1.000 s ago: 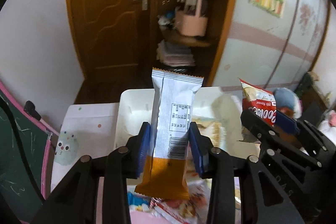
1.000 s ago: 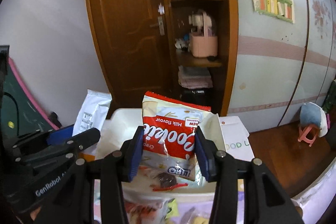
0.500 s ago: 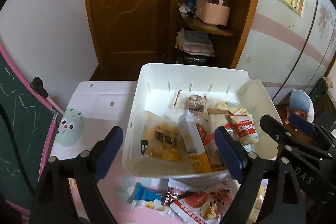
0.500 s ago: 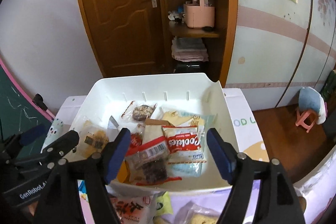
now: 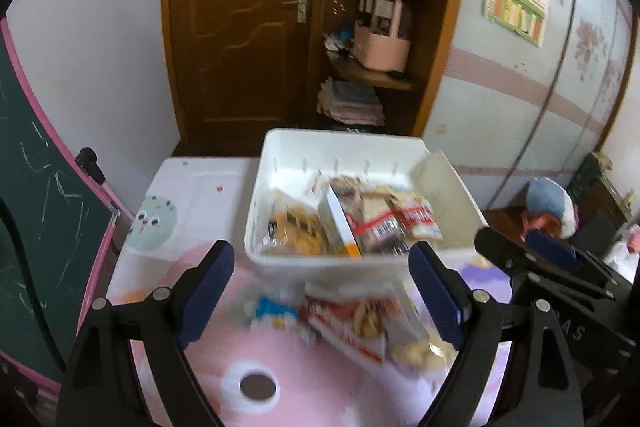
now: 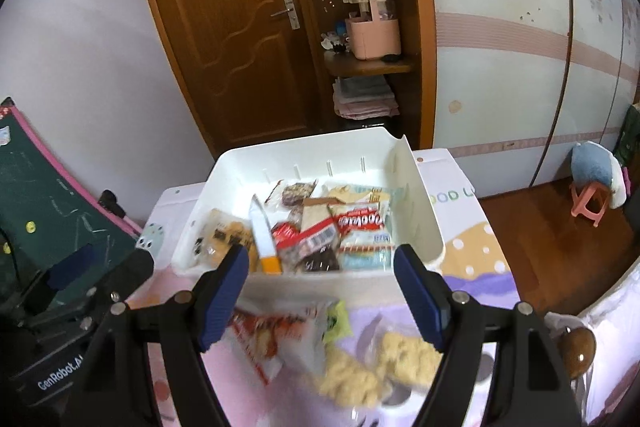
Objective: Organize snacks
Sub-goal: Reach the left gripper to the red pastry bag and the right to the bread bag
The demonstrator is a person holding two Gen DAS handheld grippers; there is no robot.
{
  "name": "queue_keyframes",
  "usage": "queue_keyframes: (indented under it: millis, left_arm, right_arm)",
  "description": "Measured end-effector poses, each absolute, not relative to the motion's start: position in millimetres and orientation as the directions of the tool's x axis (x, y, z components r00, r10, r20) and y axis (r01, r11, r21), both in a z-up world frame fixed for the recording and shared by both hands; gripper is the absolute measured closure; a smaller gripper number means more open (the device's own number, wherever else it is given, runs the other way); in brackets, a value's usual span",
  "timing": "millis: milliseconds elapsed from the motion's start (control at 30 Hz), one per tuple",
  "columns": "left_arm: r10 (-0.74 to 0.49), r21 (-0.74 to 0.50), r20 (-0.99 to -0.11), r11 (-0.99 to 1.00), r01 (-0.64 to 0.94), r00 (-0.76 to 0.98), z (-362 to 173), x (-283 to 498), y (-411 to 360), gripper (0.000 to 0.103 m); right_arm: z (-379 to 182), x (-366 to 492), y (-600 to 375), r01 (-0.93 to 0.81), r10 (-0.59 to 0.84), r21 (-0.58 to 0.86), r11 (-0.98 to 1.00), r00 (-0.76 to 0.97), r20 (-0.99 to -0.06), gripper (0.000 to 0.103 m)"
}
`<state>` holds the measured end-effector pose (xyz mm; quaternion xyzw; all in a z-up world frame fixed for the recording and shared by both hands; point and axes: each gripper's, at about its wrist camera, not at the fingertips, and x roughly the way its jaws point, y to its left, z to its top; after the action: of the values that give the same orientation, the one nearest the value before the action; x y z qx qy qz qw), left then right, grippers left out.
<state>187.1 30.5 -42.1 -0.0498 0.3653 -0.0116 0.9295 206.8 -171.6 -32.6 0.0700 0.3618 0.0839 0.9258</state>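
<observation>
Both jaws stand wide and empty: our left hand-held gripper (image 5: 320,291) and right hand-held gripper (image 6: 320,291) have just been opening, nothing between them. Beyond them sits the white bin (image 6: 416,195) with packets in it. Just under the right one on the bench (image 5: 184,227) lies a red snack packet (image 6: 272,335): light, crinkly, slippery film, crushable contents, so we judge its flat sealed edge the best hold.

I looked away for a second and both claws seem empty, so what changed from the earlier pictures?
Both let go. The left gripper dropped its white-and-orange wrapped bar and the right gripper its red-and-white cookie packet into the white plastic bin. Both jaws have just opened, with nothing gripped, and pulled back toward the loose packets in front. The bin stayed put.
</observation>
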Motion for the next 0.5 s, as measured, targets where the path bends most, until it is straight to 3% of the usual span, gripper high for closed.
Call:
queue_keyframes:
  millis: [500]
  left_arm:
    - [-0.081,-0.117,-0.704,0.993,-0.002,0.705,-25.7,77.4,32.4,0.015]
  right_arm:
    - [-20.9,79.8,-195.1,-0.106,0.147,0.103,0.989,0.781,-0.607,0.023]
